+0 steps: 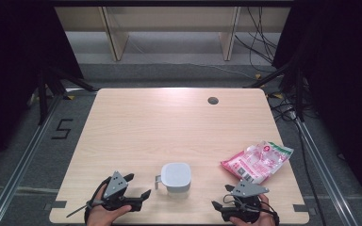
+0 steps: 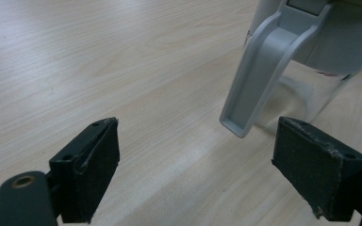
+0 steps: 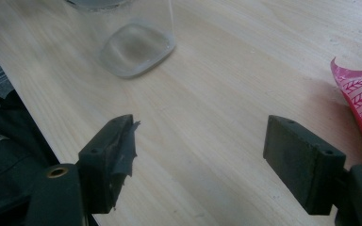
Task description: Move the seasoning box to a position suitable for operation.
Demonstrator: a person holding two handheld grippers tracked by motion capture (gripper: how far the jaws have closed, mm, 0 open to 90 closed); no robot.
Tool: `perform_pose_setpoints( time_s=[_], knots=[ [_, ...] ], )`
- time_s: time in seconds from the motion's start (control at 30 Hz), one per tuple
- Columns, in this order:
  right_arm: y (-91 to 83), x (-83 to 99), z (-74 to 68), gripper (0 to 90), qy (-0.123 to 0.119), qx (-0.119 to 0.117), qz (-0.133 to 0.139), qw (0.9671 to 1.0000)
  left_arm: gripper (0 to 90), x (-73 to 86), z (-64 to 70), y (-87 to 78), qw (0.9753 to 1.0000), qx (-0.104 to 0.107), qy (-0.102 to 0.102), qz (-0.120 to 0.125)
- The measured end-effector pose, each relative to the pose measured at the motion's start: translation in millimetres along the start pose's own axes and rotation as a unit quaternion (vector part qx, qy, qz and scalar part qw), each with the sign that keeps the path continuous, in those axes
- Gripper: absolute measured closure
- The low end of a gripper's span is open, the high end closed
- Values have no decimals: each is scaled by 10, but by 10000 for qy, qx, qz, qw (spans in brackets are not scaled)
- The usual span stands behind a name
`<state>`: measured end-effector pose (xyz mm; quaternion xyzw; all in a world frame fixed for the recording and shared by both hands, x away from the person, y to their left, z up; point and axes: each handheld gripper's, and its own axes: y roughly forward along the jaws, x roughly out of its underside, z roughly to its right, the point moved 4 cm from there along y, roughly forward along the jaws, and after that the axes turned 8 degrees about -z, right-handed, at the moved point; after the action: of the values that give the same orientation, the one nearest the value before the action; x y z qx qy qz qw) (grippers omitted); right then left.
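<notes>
With left gripper [image 1: 140, 189] wide open and empty, close squarely on the jug [image 1: 176, 177] handle [image 2: 259, 70]; keep the right gripper [image 1: 221, 197], likewise open, clear.

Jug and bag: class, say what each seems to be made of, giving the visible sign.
Jug: clear plastic body, probably, since the table shows through it; matte pale grey plastic lid and handle, with moulded edges.
Bag: thin glossy plastic film, crinkled, printed pink and white.

Bare table [image 1: 169, 122] beyond the jug [image 1: 176, 177]; pink bag [image 1: 257, 161] near the right edge.
</notes>
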<state>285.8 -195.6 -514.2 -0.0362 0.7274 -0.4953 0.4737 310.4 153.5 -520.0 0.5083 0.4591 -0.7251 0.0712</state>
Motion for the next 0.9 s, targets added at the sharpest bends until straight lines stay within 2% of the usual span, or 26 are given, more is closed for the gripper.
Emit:
perform_pose_setpoints(
  time_s=[0.03, 0.07, 0.17, 0.2, 0.23, 0.3, 0.37, 0.4, 0.43, 0.47, 0.5, 0.6, 0.63, 0.67, 0.77, 0.83, 0.87, 0.9],
  knots=[
    [-2, 2, -2, 266, 30, 5, 14, 10000, 147, -2, 23, -1, 9998, -4, -191, 59],
    [-5, 4, -7, 265, 79, -17, 16, 10000, 147, -8, 20, 0, 9998, 49, -158, 112],
    [-16, -5, 17, 265, 33, 45, 110, 9999, 146, -13, 16, -21, 9999, 49, -114, 83],
    [-19, 0, 21, 266, 29, 31, 68, 10000, 146, -18, 16, -24, 9998, 59, -139, 111],
    [-19, 5, 19, 265, 50, 26, 59, 10000, 147, -25, 19, -19, 9997, 87, -140, 168],
    [-18, 1, 19, 266, 32, 23, 95, 9999, 147, -29, 34, -34, 9997, 149, -138, 135],
    [-17, -1, 21, 266, 20, 17, 100, 9999, 151, -50, 54, -23, 9990, 296, -176, 267],
    [-17, -1, 21, 266, 20, 17, 100, 9999, 161, -50, 54, -23, 9990, 296, -176, 267],
    [-14, -2, 22, 265, 19, 3, 118, 9999, 161, -61, 64, -31, 9987, 393, -69, 307],
    [-15, -4, 19, 266, 37, -67, 128, 9999, 217, -81, 100, -30, 9973, 621, 19, 378],
    [-15, -6, 17, 266, 42, -87, 144, 9999, 210, -94, 111, -25, 9967, 705, 66, 394],
    [-17, -9, 33, 266, 18, -6, 190, 9998, 254, -166, 137, -9, 9962, 703, 247, 461],
    [-19, -11, 38, 265, -3, -26, 187, 9998, 256, -185, 143, -1, 9960, 721, 231, 485],
    [-25, -11, 33, 266, 67, -55, 176, 9998, 265, -205, 136, 4, 9958, 729, 284, 476],
    [-27, -14, 44, 266, 23, 2, 237, 9997, 314, -260, 141, 43, 9943, 866, 284, 553],
    [-13, -14, 37, 266, 74, -135, 217, 9996, 354, -276, 149, 70, 9932, 988, 322, 533],
    [-17, -14, 42, 267, 52, -171, 189, 9997, 356, -287, 149, 92, 9918, 1076, 406, 562],
    [-25, -16, 40, 269, 92, -89, 256, 9996, 367, -290, 159, 102, 9917, 1106, 365, 550]
  ],
)
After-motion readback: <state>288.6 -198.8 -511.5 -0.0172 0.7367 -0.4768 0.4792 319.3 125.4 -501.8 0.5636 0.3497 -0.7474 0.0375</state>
